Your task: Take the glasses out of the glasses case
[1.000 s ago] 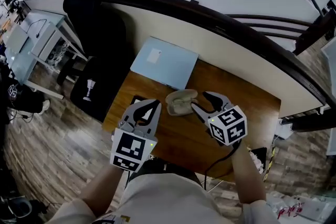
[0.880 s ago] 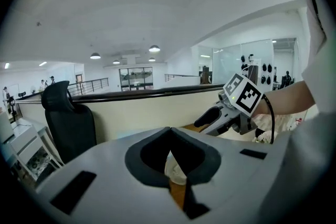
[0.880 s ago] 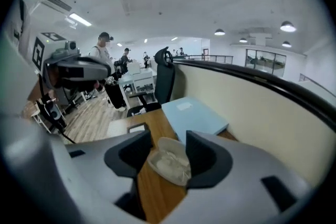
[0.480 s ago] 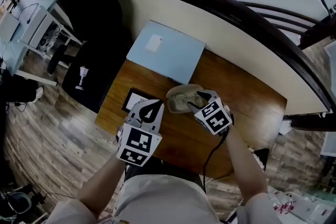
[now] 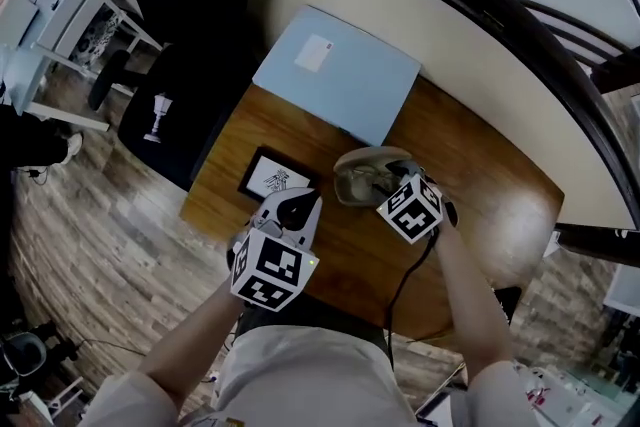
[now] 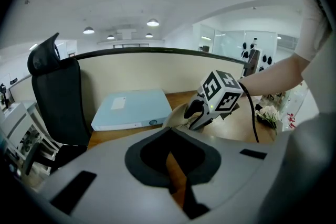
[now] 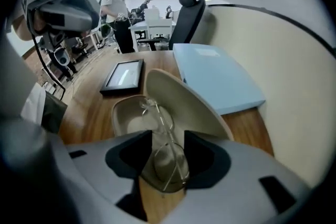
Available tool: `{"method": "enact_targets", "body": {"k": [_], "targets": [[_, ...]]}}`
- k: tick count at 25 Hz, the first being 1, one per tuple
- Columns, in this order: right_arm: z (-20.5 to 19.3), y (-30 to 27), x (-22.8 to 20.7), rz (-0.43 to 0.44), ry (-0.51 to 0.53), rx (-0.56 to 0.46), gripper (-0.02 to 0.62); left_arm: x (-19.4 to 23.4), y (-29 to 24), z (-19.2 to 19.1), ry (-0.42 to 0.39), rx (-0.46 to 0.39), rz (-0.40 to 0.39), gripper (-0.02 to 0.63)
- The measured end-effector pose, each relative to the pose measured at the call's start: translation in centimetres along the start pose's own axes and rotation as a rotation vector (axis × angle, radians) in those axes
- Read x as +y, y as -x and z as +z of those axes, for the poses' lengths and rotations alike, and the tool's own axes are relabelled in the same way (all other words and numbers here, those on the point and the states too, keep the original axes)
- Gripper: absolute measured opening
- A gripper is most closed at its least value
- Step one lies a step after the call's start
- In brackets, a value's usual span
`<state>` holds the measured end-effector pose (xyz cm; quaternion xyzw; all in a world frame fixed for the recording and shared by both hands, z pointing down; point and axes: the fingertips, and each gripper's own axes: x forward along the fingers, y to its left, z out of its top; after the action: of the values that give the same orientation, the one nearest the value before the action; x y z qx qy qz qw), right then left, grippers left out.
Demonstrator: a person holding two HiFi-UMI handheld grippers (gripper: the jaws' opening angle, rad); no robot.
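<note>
A beige glasses case [image 5: 362, 165] lies open on the wooden table [image 5: 480, 205], its lid [image 7: 178, 97] raised. Clear-framed glasses [image 7: 168, 162] rest in its lower shell. My right gripper [image 5: 383, 183] points steeply down into the case. Its jaws are closing, with the glasses between them [image 7: 168, 139] and a small gap left on each side of the frame. My left gripper [image 5: 300, 207] hovers low over the table, left of the case, its fingertips together and empty [image 6: 169, 132]. The left gripper view shows the right gripper [image 6: 195, 113] at the case.
A light blue flat box [image 5: 340, 75] lies behind the case. A black-framed picture [image 5: 272, 177] lies to its left. A black office chair [image 5: 190, 15] stands left of the table, and a curved partition [image 5: 480, 25] runs behind it. The right gripper's cable [image 5: 405, 280] trails over the near edge.
Both grippers have dropped toward the table. The right one has tipped downward and moved onto the open case, its jaws narrowing around the glasses. The left stays beside the case.
</note>
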<state>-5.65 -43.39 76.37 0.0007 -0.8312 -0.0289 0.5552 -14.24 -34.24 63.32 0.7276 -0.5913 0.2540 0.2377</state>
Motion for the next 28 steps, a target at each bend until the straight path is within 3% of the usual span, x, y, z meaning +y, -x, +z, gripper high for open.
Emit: {"method": "enact_targets", "body": {"k": [7, 13, 16, 28], "targets": [[-0.1, -1.8, 0.9, 0.003, 0.09, 0.06, 0.12, 0.1, -0.9, -1.5, 0.015, 0.02, -0.008, 0.002], [0.1, -1.5, 0.7, -0.008, 0.045, 0.058, 0.046, 0.1, -0.9, -1.9, -0.001, 0.027, -0.014, 0.002], [0.5, -0.7, 0.6, -0.019, 0.029, 0.058, 0.038, 0.2, -0.2, -1.4, -0.022, 0.022, -0.005, 0.002], [7.4, 10.8, 0.9, -0.093, 0.042, -0.1, 0.032, 0.4, 6.2, 4.0, -0.056, -0.062, 0.049, 0.002]]}}
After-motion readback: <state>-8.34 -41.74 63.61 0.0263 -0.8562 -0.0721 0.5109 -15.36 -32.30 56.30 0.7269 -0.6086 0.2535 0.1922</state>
